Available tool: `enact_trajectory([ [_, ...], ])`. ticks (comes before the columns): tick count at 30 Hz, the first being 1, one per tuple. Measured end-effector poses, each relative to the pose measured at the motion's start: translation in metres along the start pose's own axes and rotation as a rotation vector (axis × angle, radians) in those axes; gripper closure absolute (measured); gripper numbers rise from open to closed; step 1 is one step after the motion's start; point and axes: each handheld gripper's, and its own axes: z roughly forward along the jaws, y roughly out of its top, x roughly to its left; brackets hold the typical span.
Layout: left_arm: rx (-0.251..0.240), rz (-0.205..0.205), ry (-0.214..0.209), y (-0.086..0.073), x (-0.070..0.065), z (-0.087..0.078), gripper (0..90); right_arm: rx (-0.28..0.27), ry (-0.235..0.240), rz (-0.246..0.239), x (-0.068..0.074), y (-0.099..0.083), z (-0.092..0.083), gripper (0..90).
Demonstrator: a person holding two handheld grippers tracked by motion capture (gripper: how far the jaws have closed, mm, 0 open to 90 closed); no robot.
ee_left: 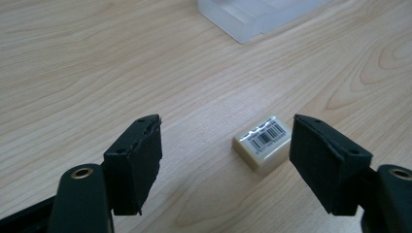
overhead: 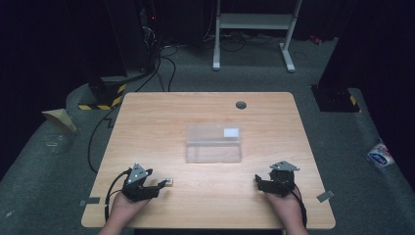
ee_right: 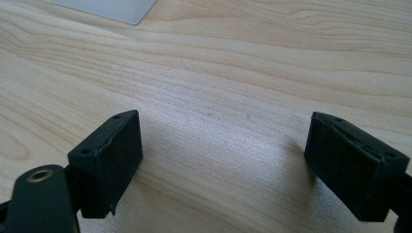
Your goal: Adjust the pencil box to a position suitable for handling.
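On the wooden table (overhead: 147, 122) a small cream-coloured eraser (ee_left: 264, 142) lies flat, with a barcode label on its upper face. In the left gripper view it sits between the two black jaws of the left gripper (ee_left: 226, 160), much closer to the jaw on the right of that view and just beside it, but the pads do not press on it; a thin strip of table shows between the block and that jaw. So the left tongs are released, with the eraser inside the gap and not grasped. In the high view the same eraser (overhead: 168, 182) is near the front left part of the table, directly at the tips of the left gripper (overhead: 159, 185), which the person's left hand (overhead: 128, 203) holds from below.

A clear plastic box (overhead: 213, 143) stands in the middle of the table, well apart from the eraser (its frosted corner (ee_left: 248, 22) appears at the top of the left gripper view). A small white label is on its far right corner.

The right gripper (overhead: 259, 182) rests at the front right of the table in the person's right hand (overhead: 286, 203). In the right gripper view its jaws stand wide apart over bare wood, so the right gripper (ee_right: 223, 160) is released and grasps nothing.
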Motion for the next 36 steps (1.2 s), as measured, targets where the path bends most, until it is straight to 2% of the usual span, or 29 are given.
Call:
enact_trajectory([
  [9,0.018,0.034,-0.004,0.002,-0.01,0.01,39.6,0.002,0.0,0.0,0.0,0.0,0.0,13.2],
  [13,0.015,0.057,0.009,0.005,-0.013,0.013,45.4,0.0,0.001,0.0,0.0,0.0,0.0,13.2],
  [19,0.007,0.033,-0.004,0.006,-0.012,0.017,50.5,0.001,0.001,-0.001,0.0,0.0,0.0,13.3],
  [23,0.003,0.044,0.006,0.008,-0.013,0.02,52.9,0.002,0.0,0.0,0.0,0.0,0.0,13.4],
  [26,0.001,0.014,0.0,0.009,-0.013,0.021,54.3,0.001,0.001,0.0,0.0,0.0,0.0,13.4],
  [31,0.001,0.001,0.008,0.007,-0.02,0.015,53.4,0.001,0.001,0.0,0.0,0.0,0.0,13.4],
  [33,0.014,-0.003,0.011,0.005,-0.024,0.014,53.4,0.002,0.002,0.0,0.0,0.0,0.0,13.5],
  [35,0.038,0.0,0.033,0.002,-0.026,0.015,53.9,0.001,0.001,0.0,0.0,0.0,0.0,13.5],
  [36,0.041,-0.011,0.028,0.001,-0.027,0.015,54.7,0.001,0.002,0.0,0.0,0.0,0.0,13.5],
])
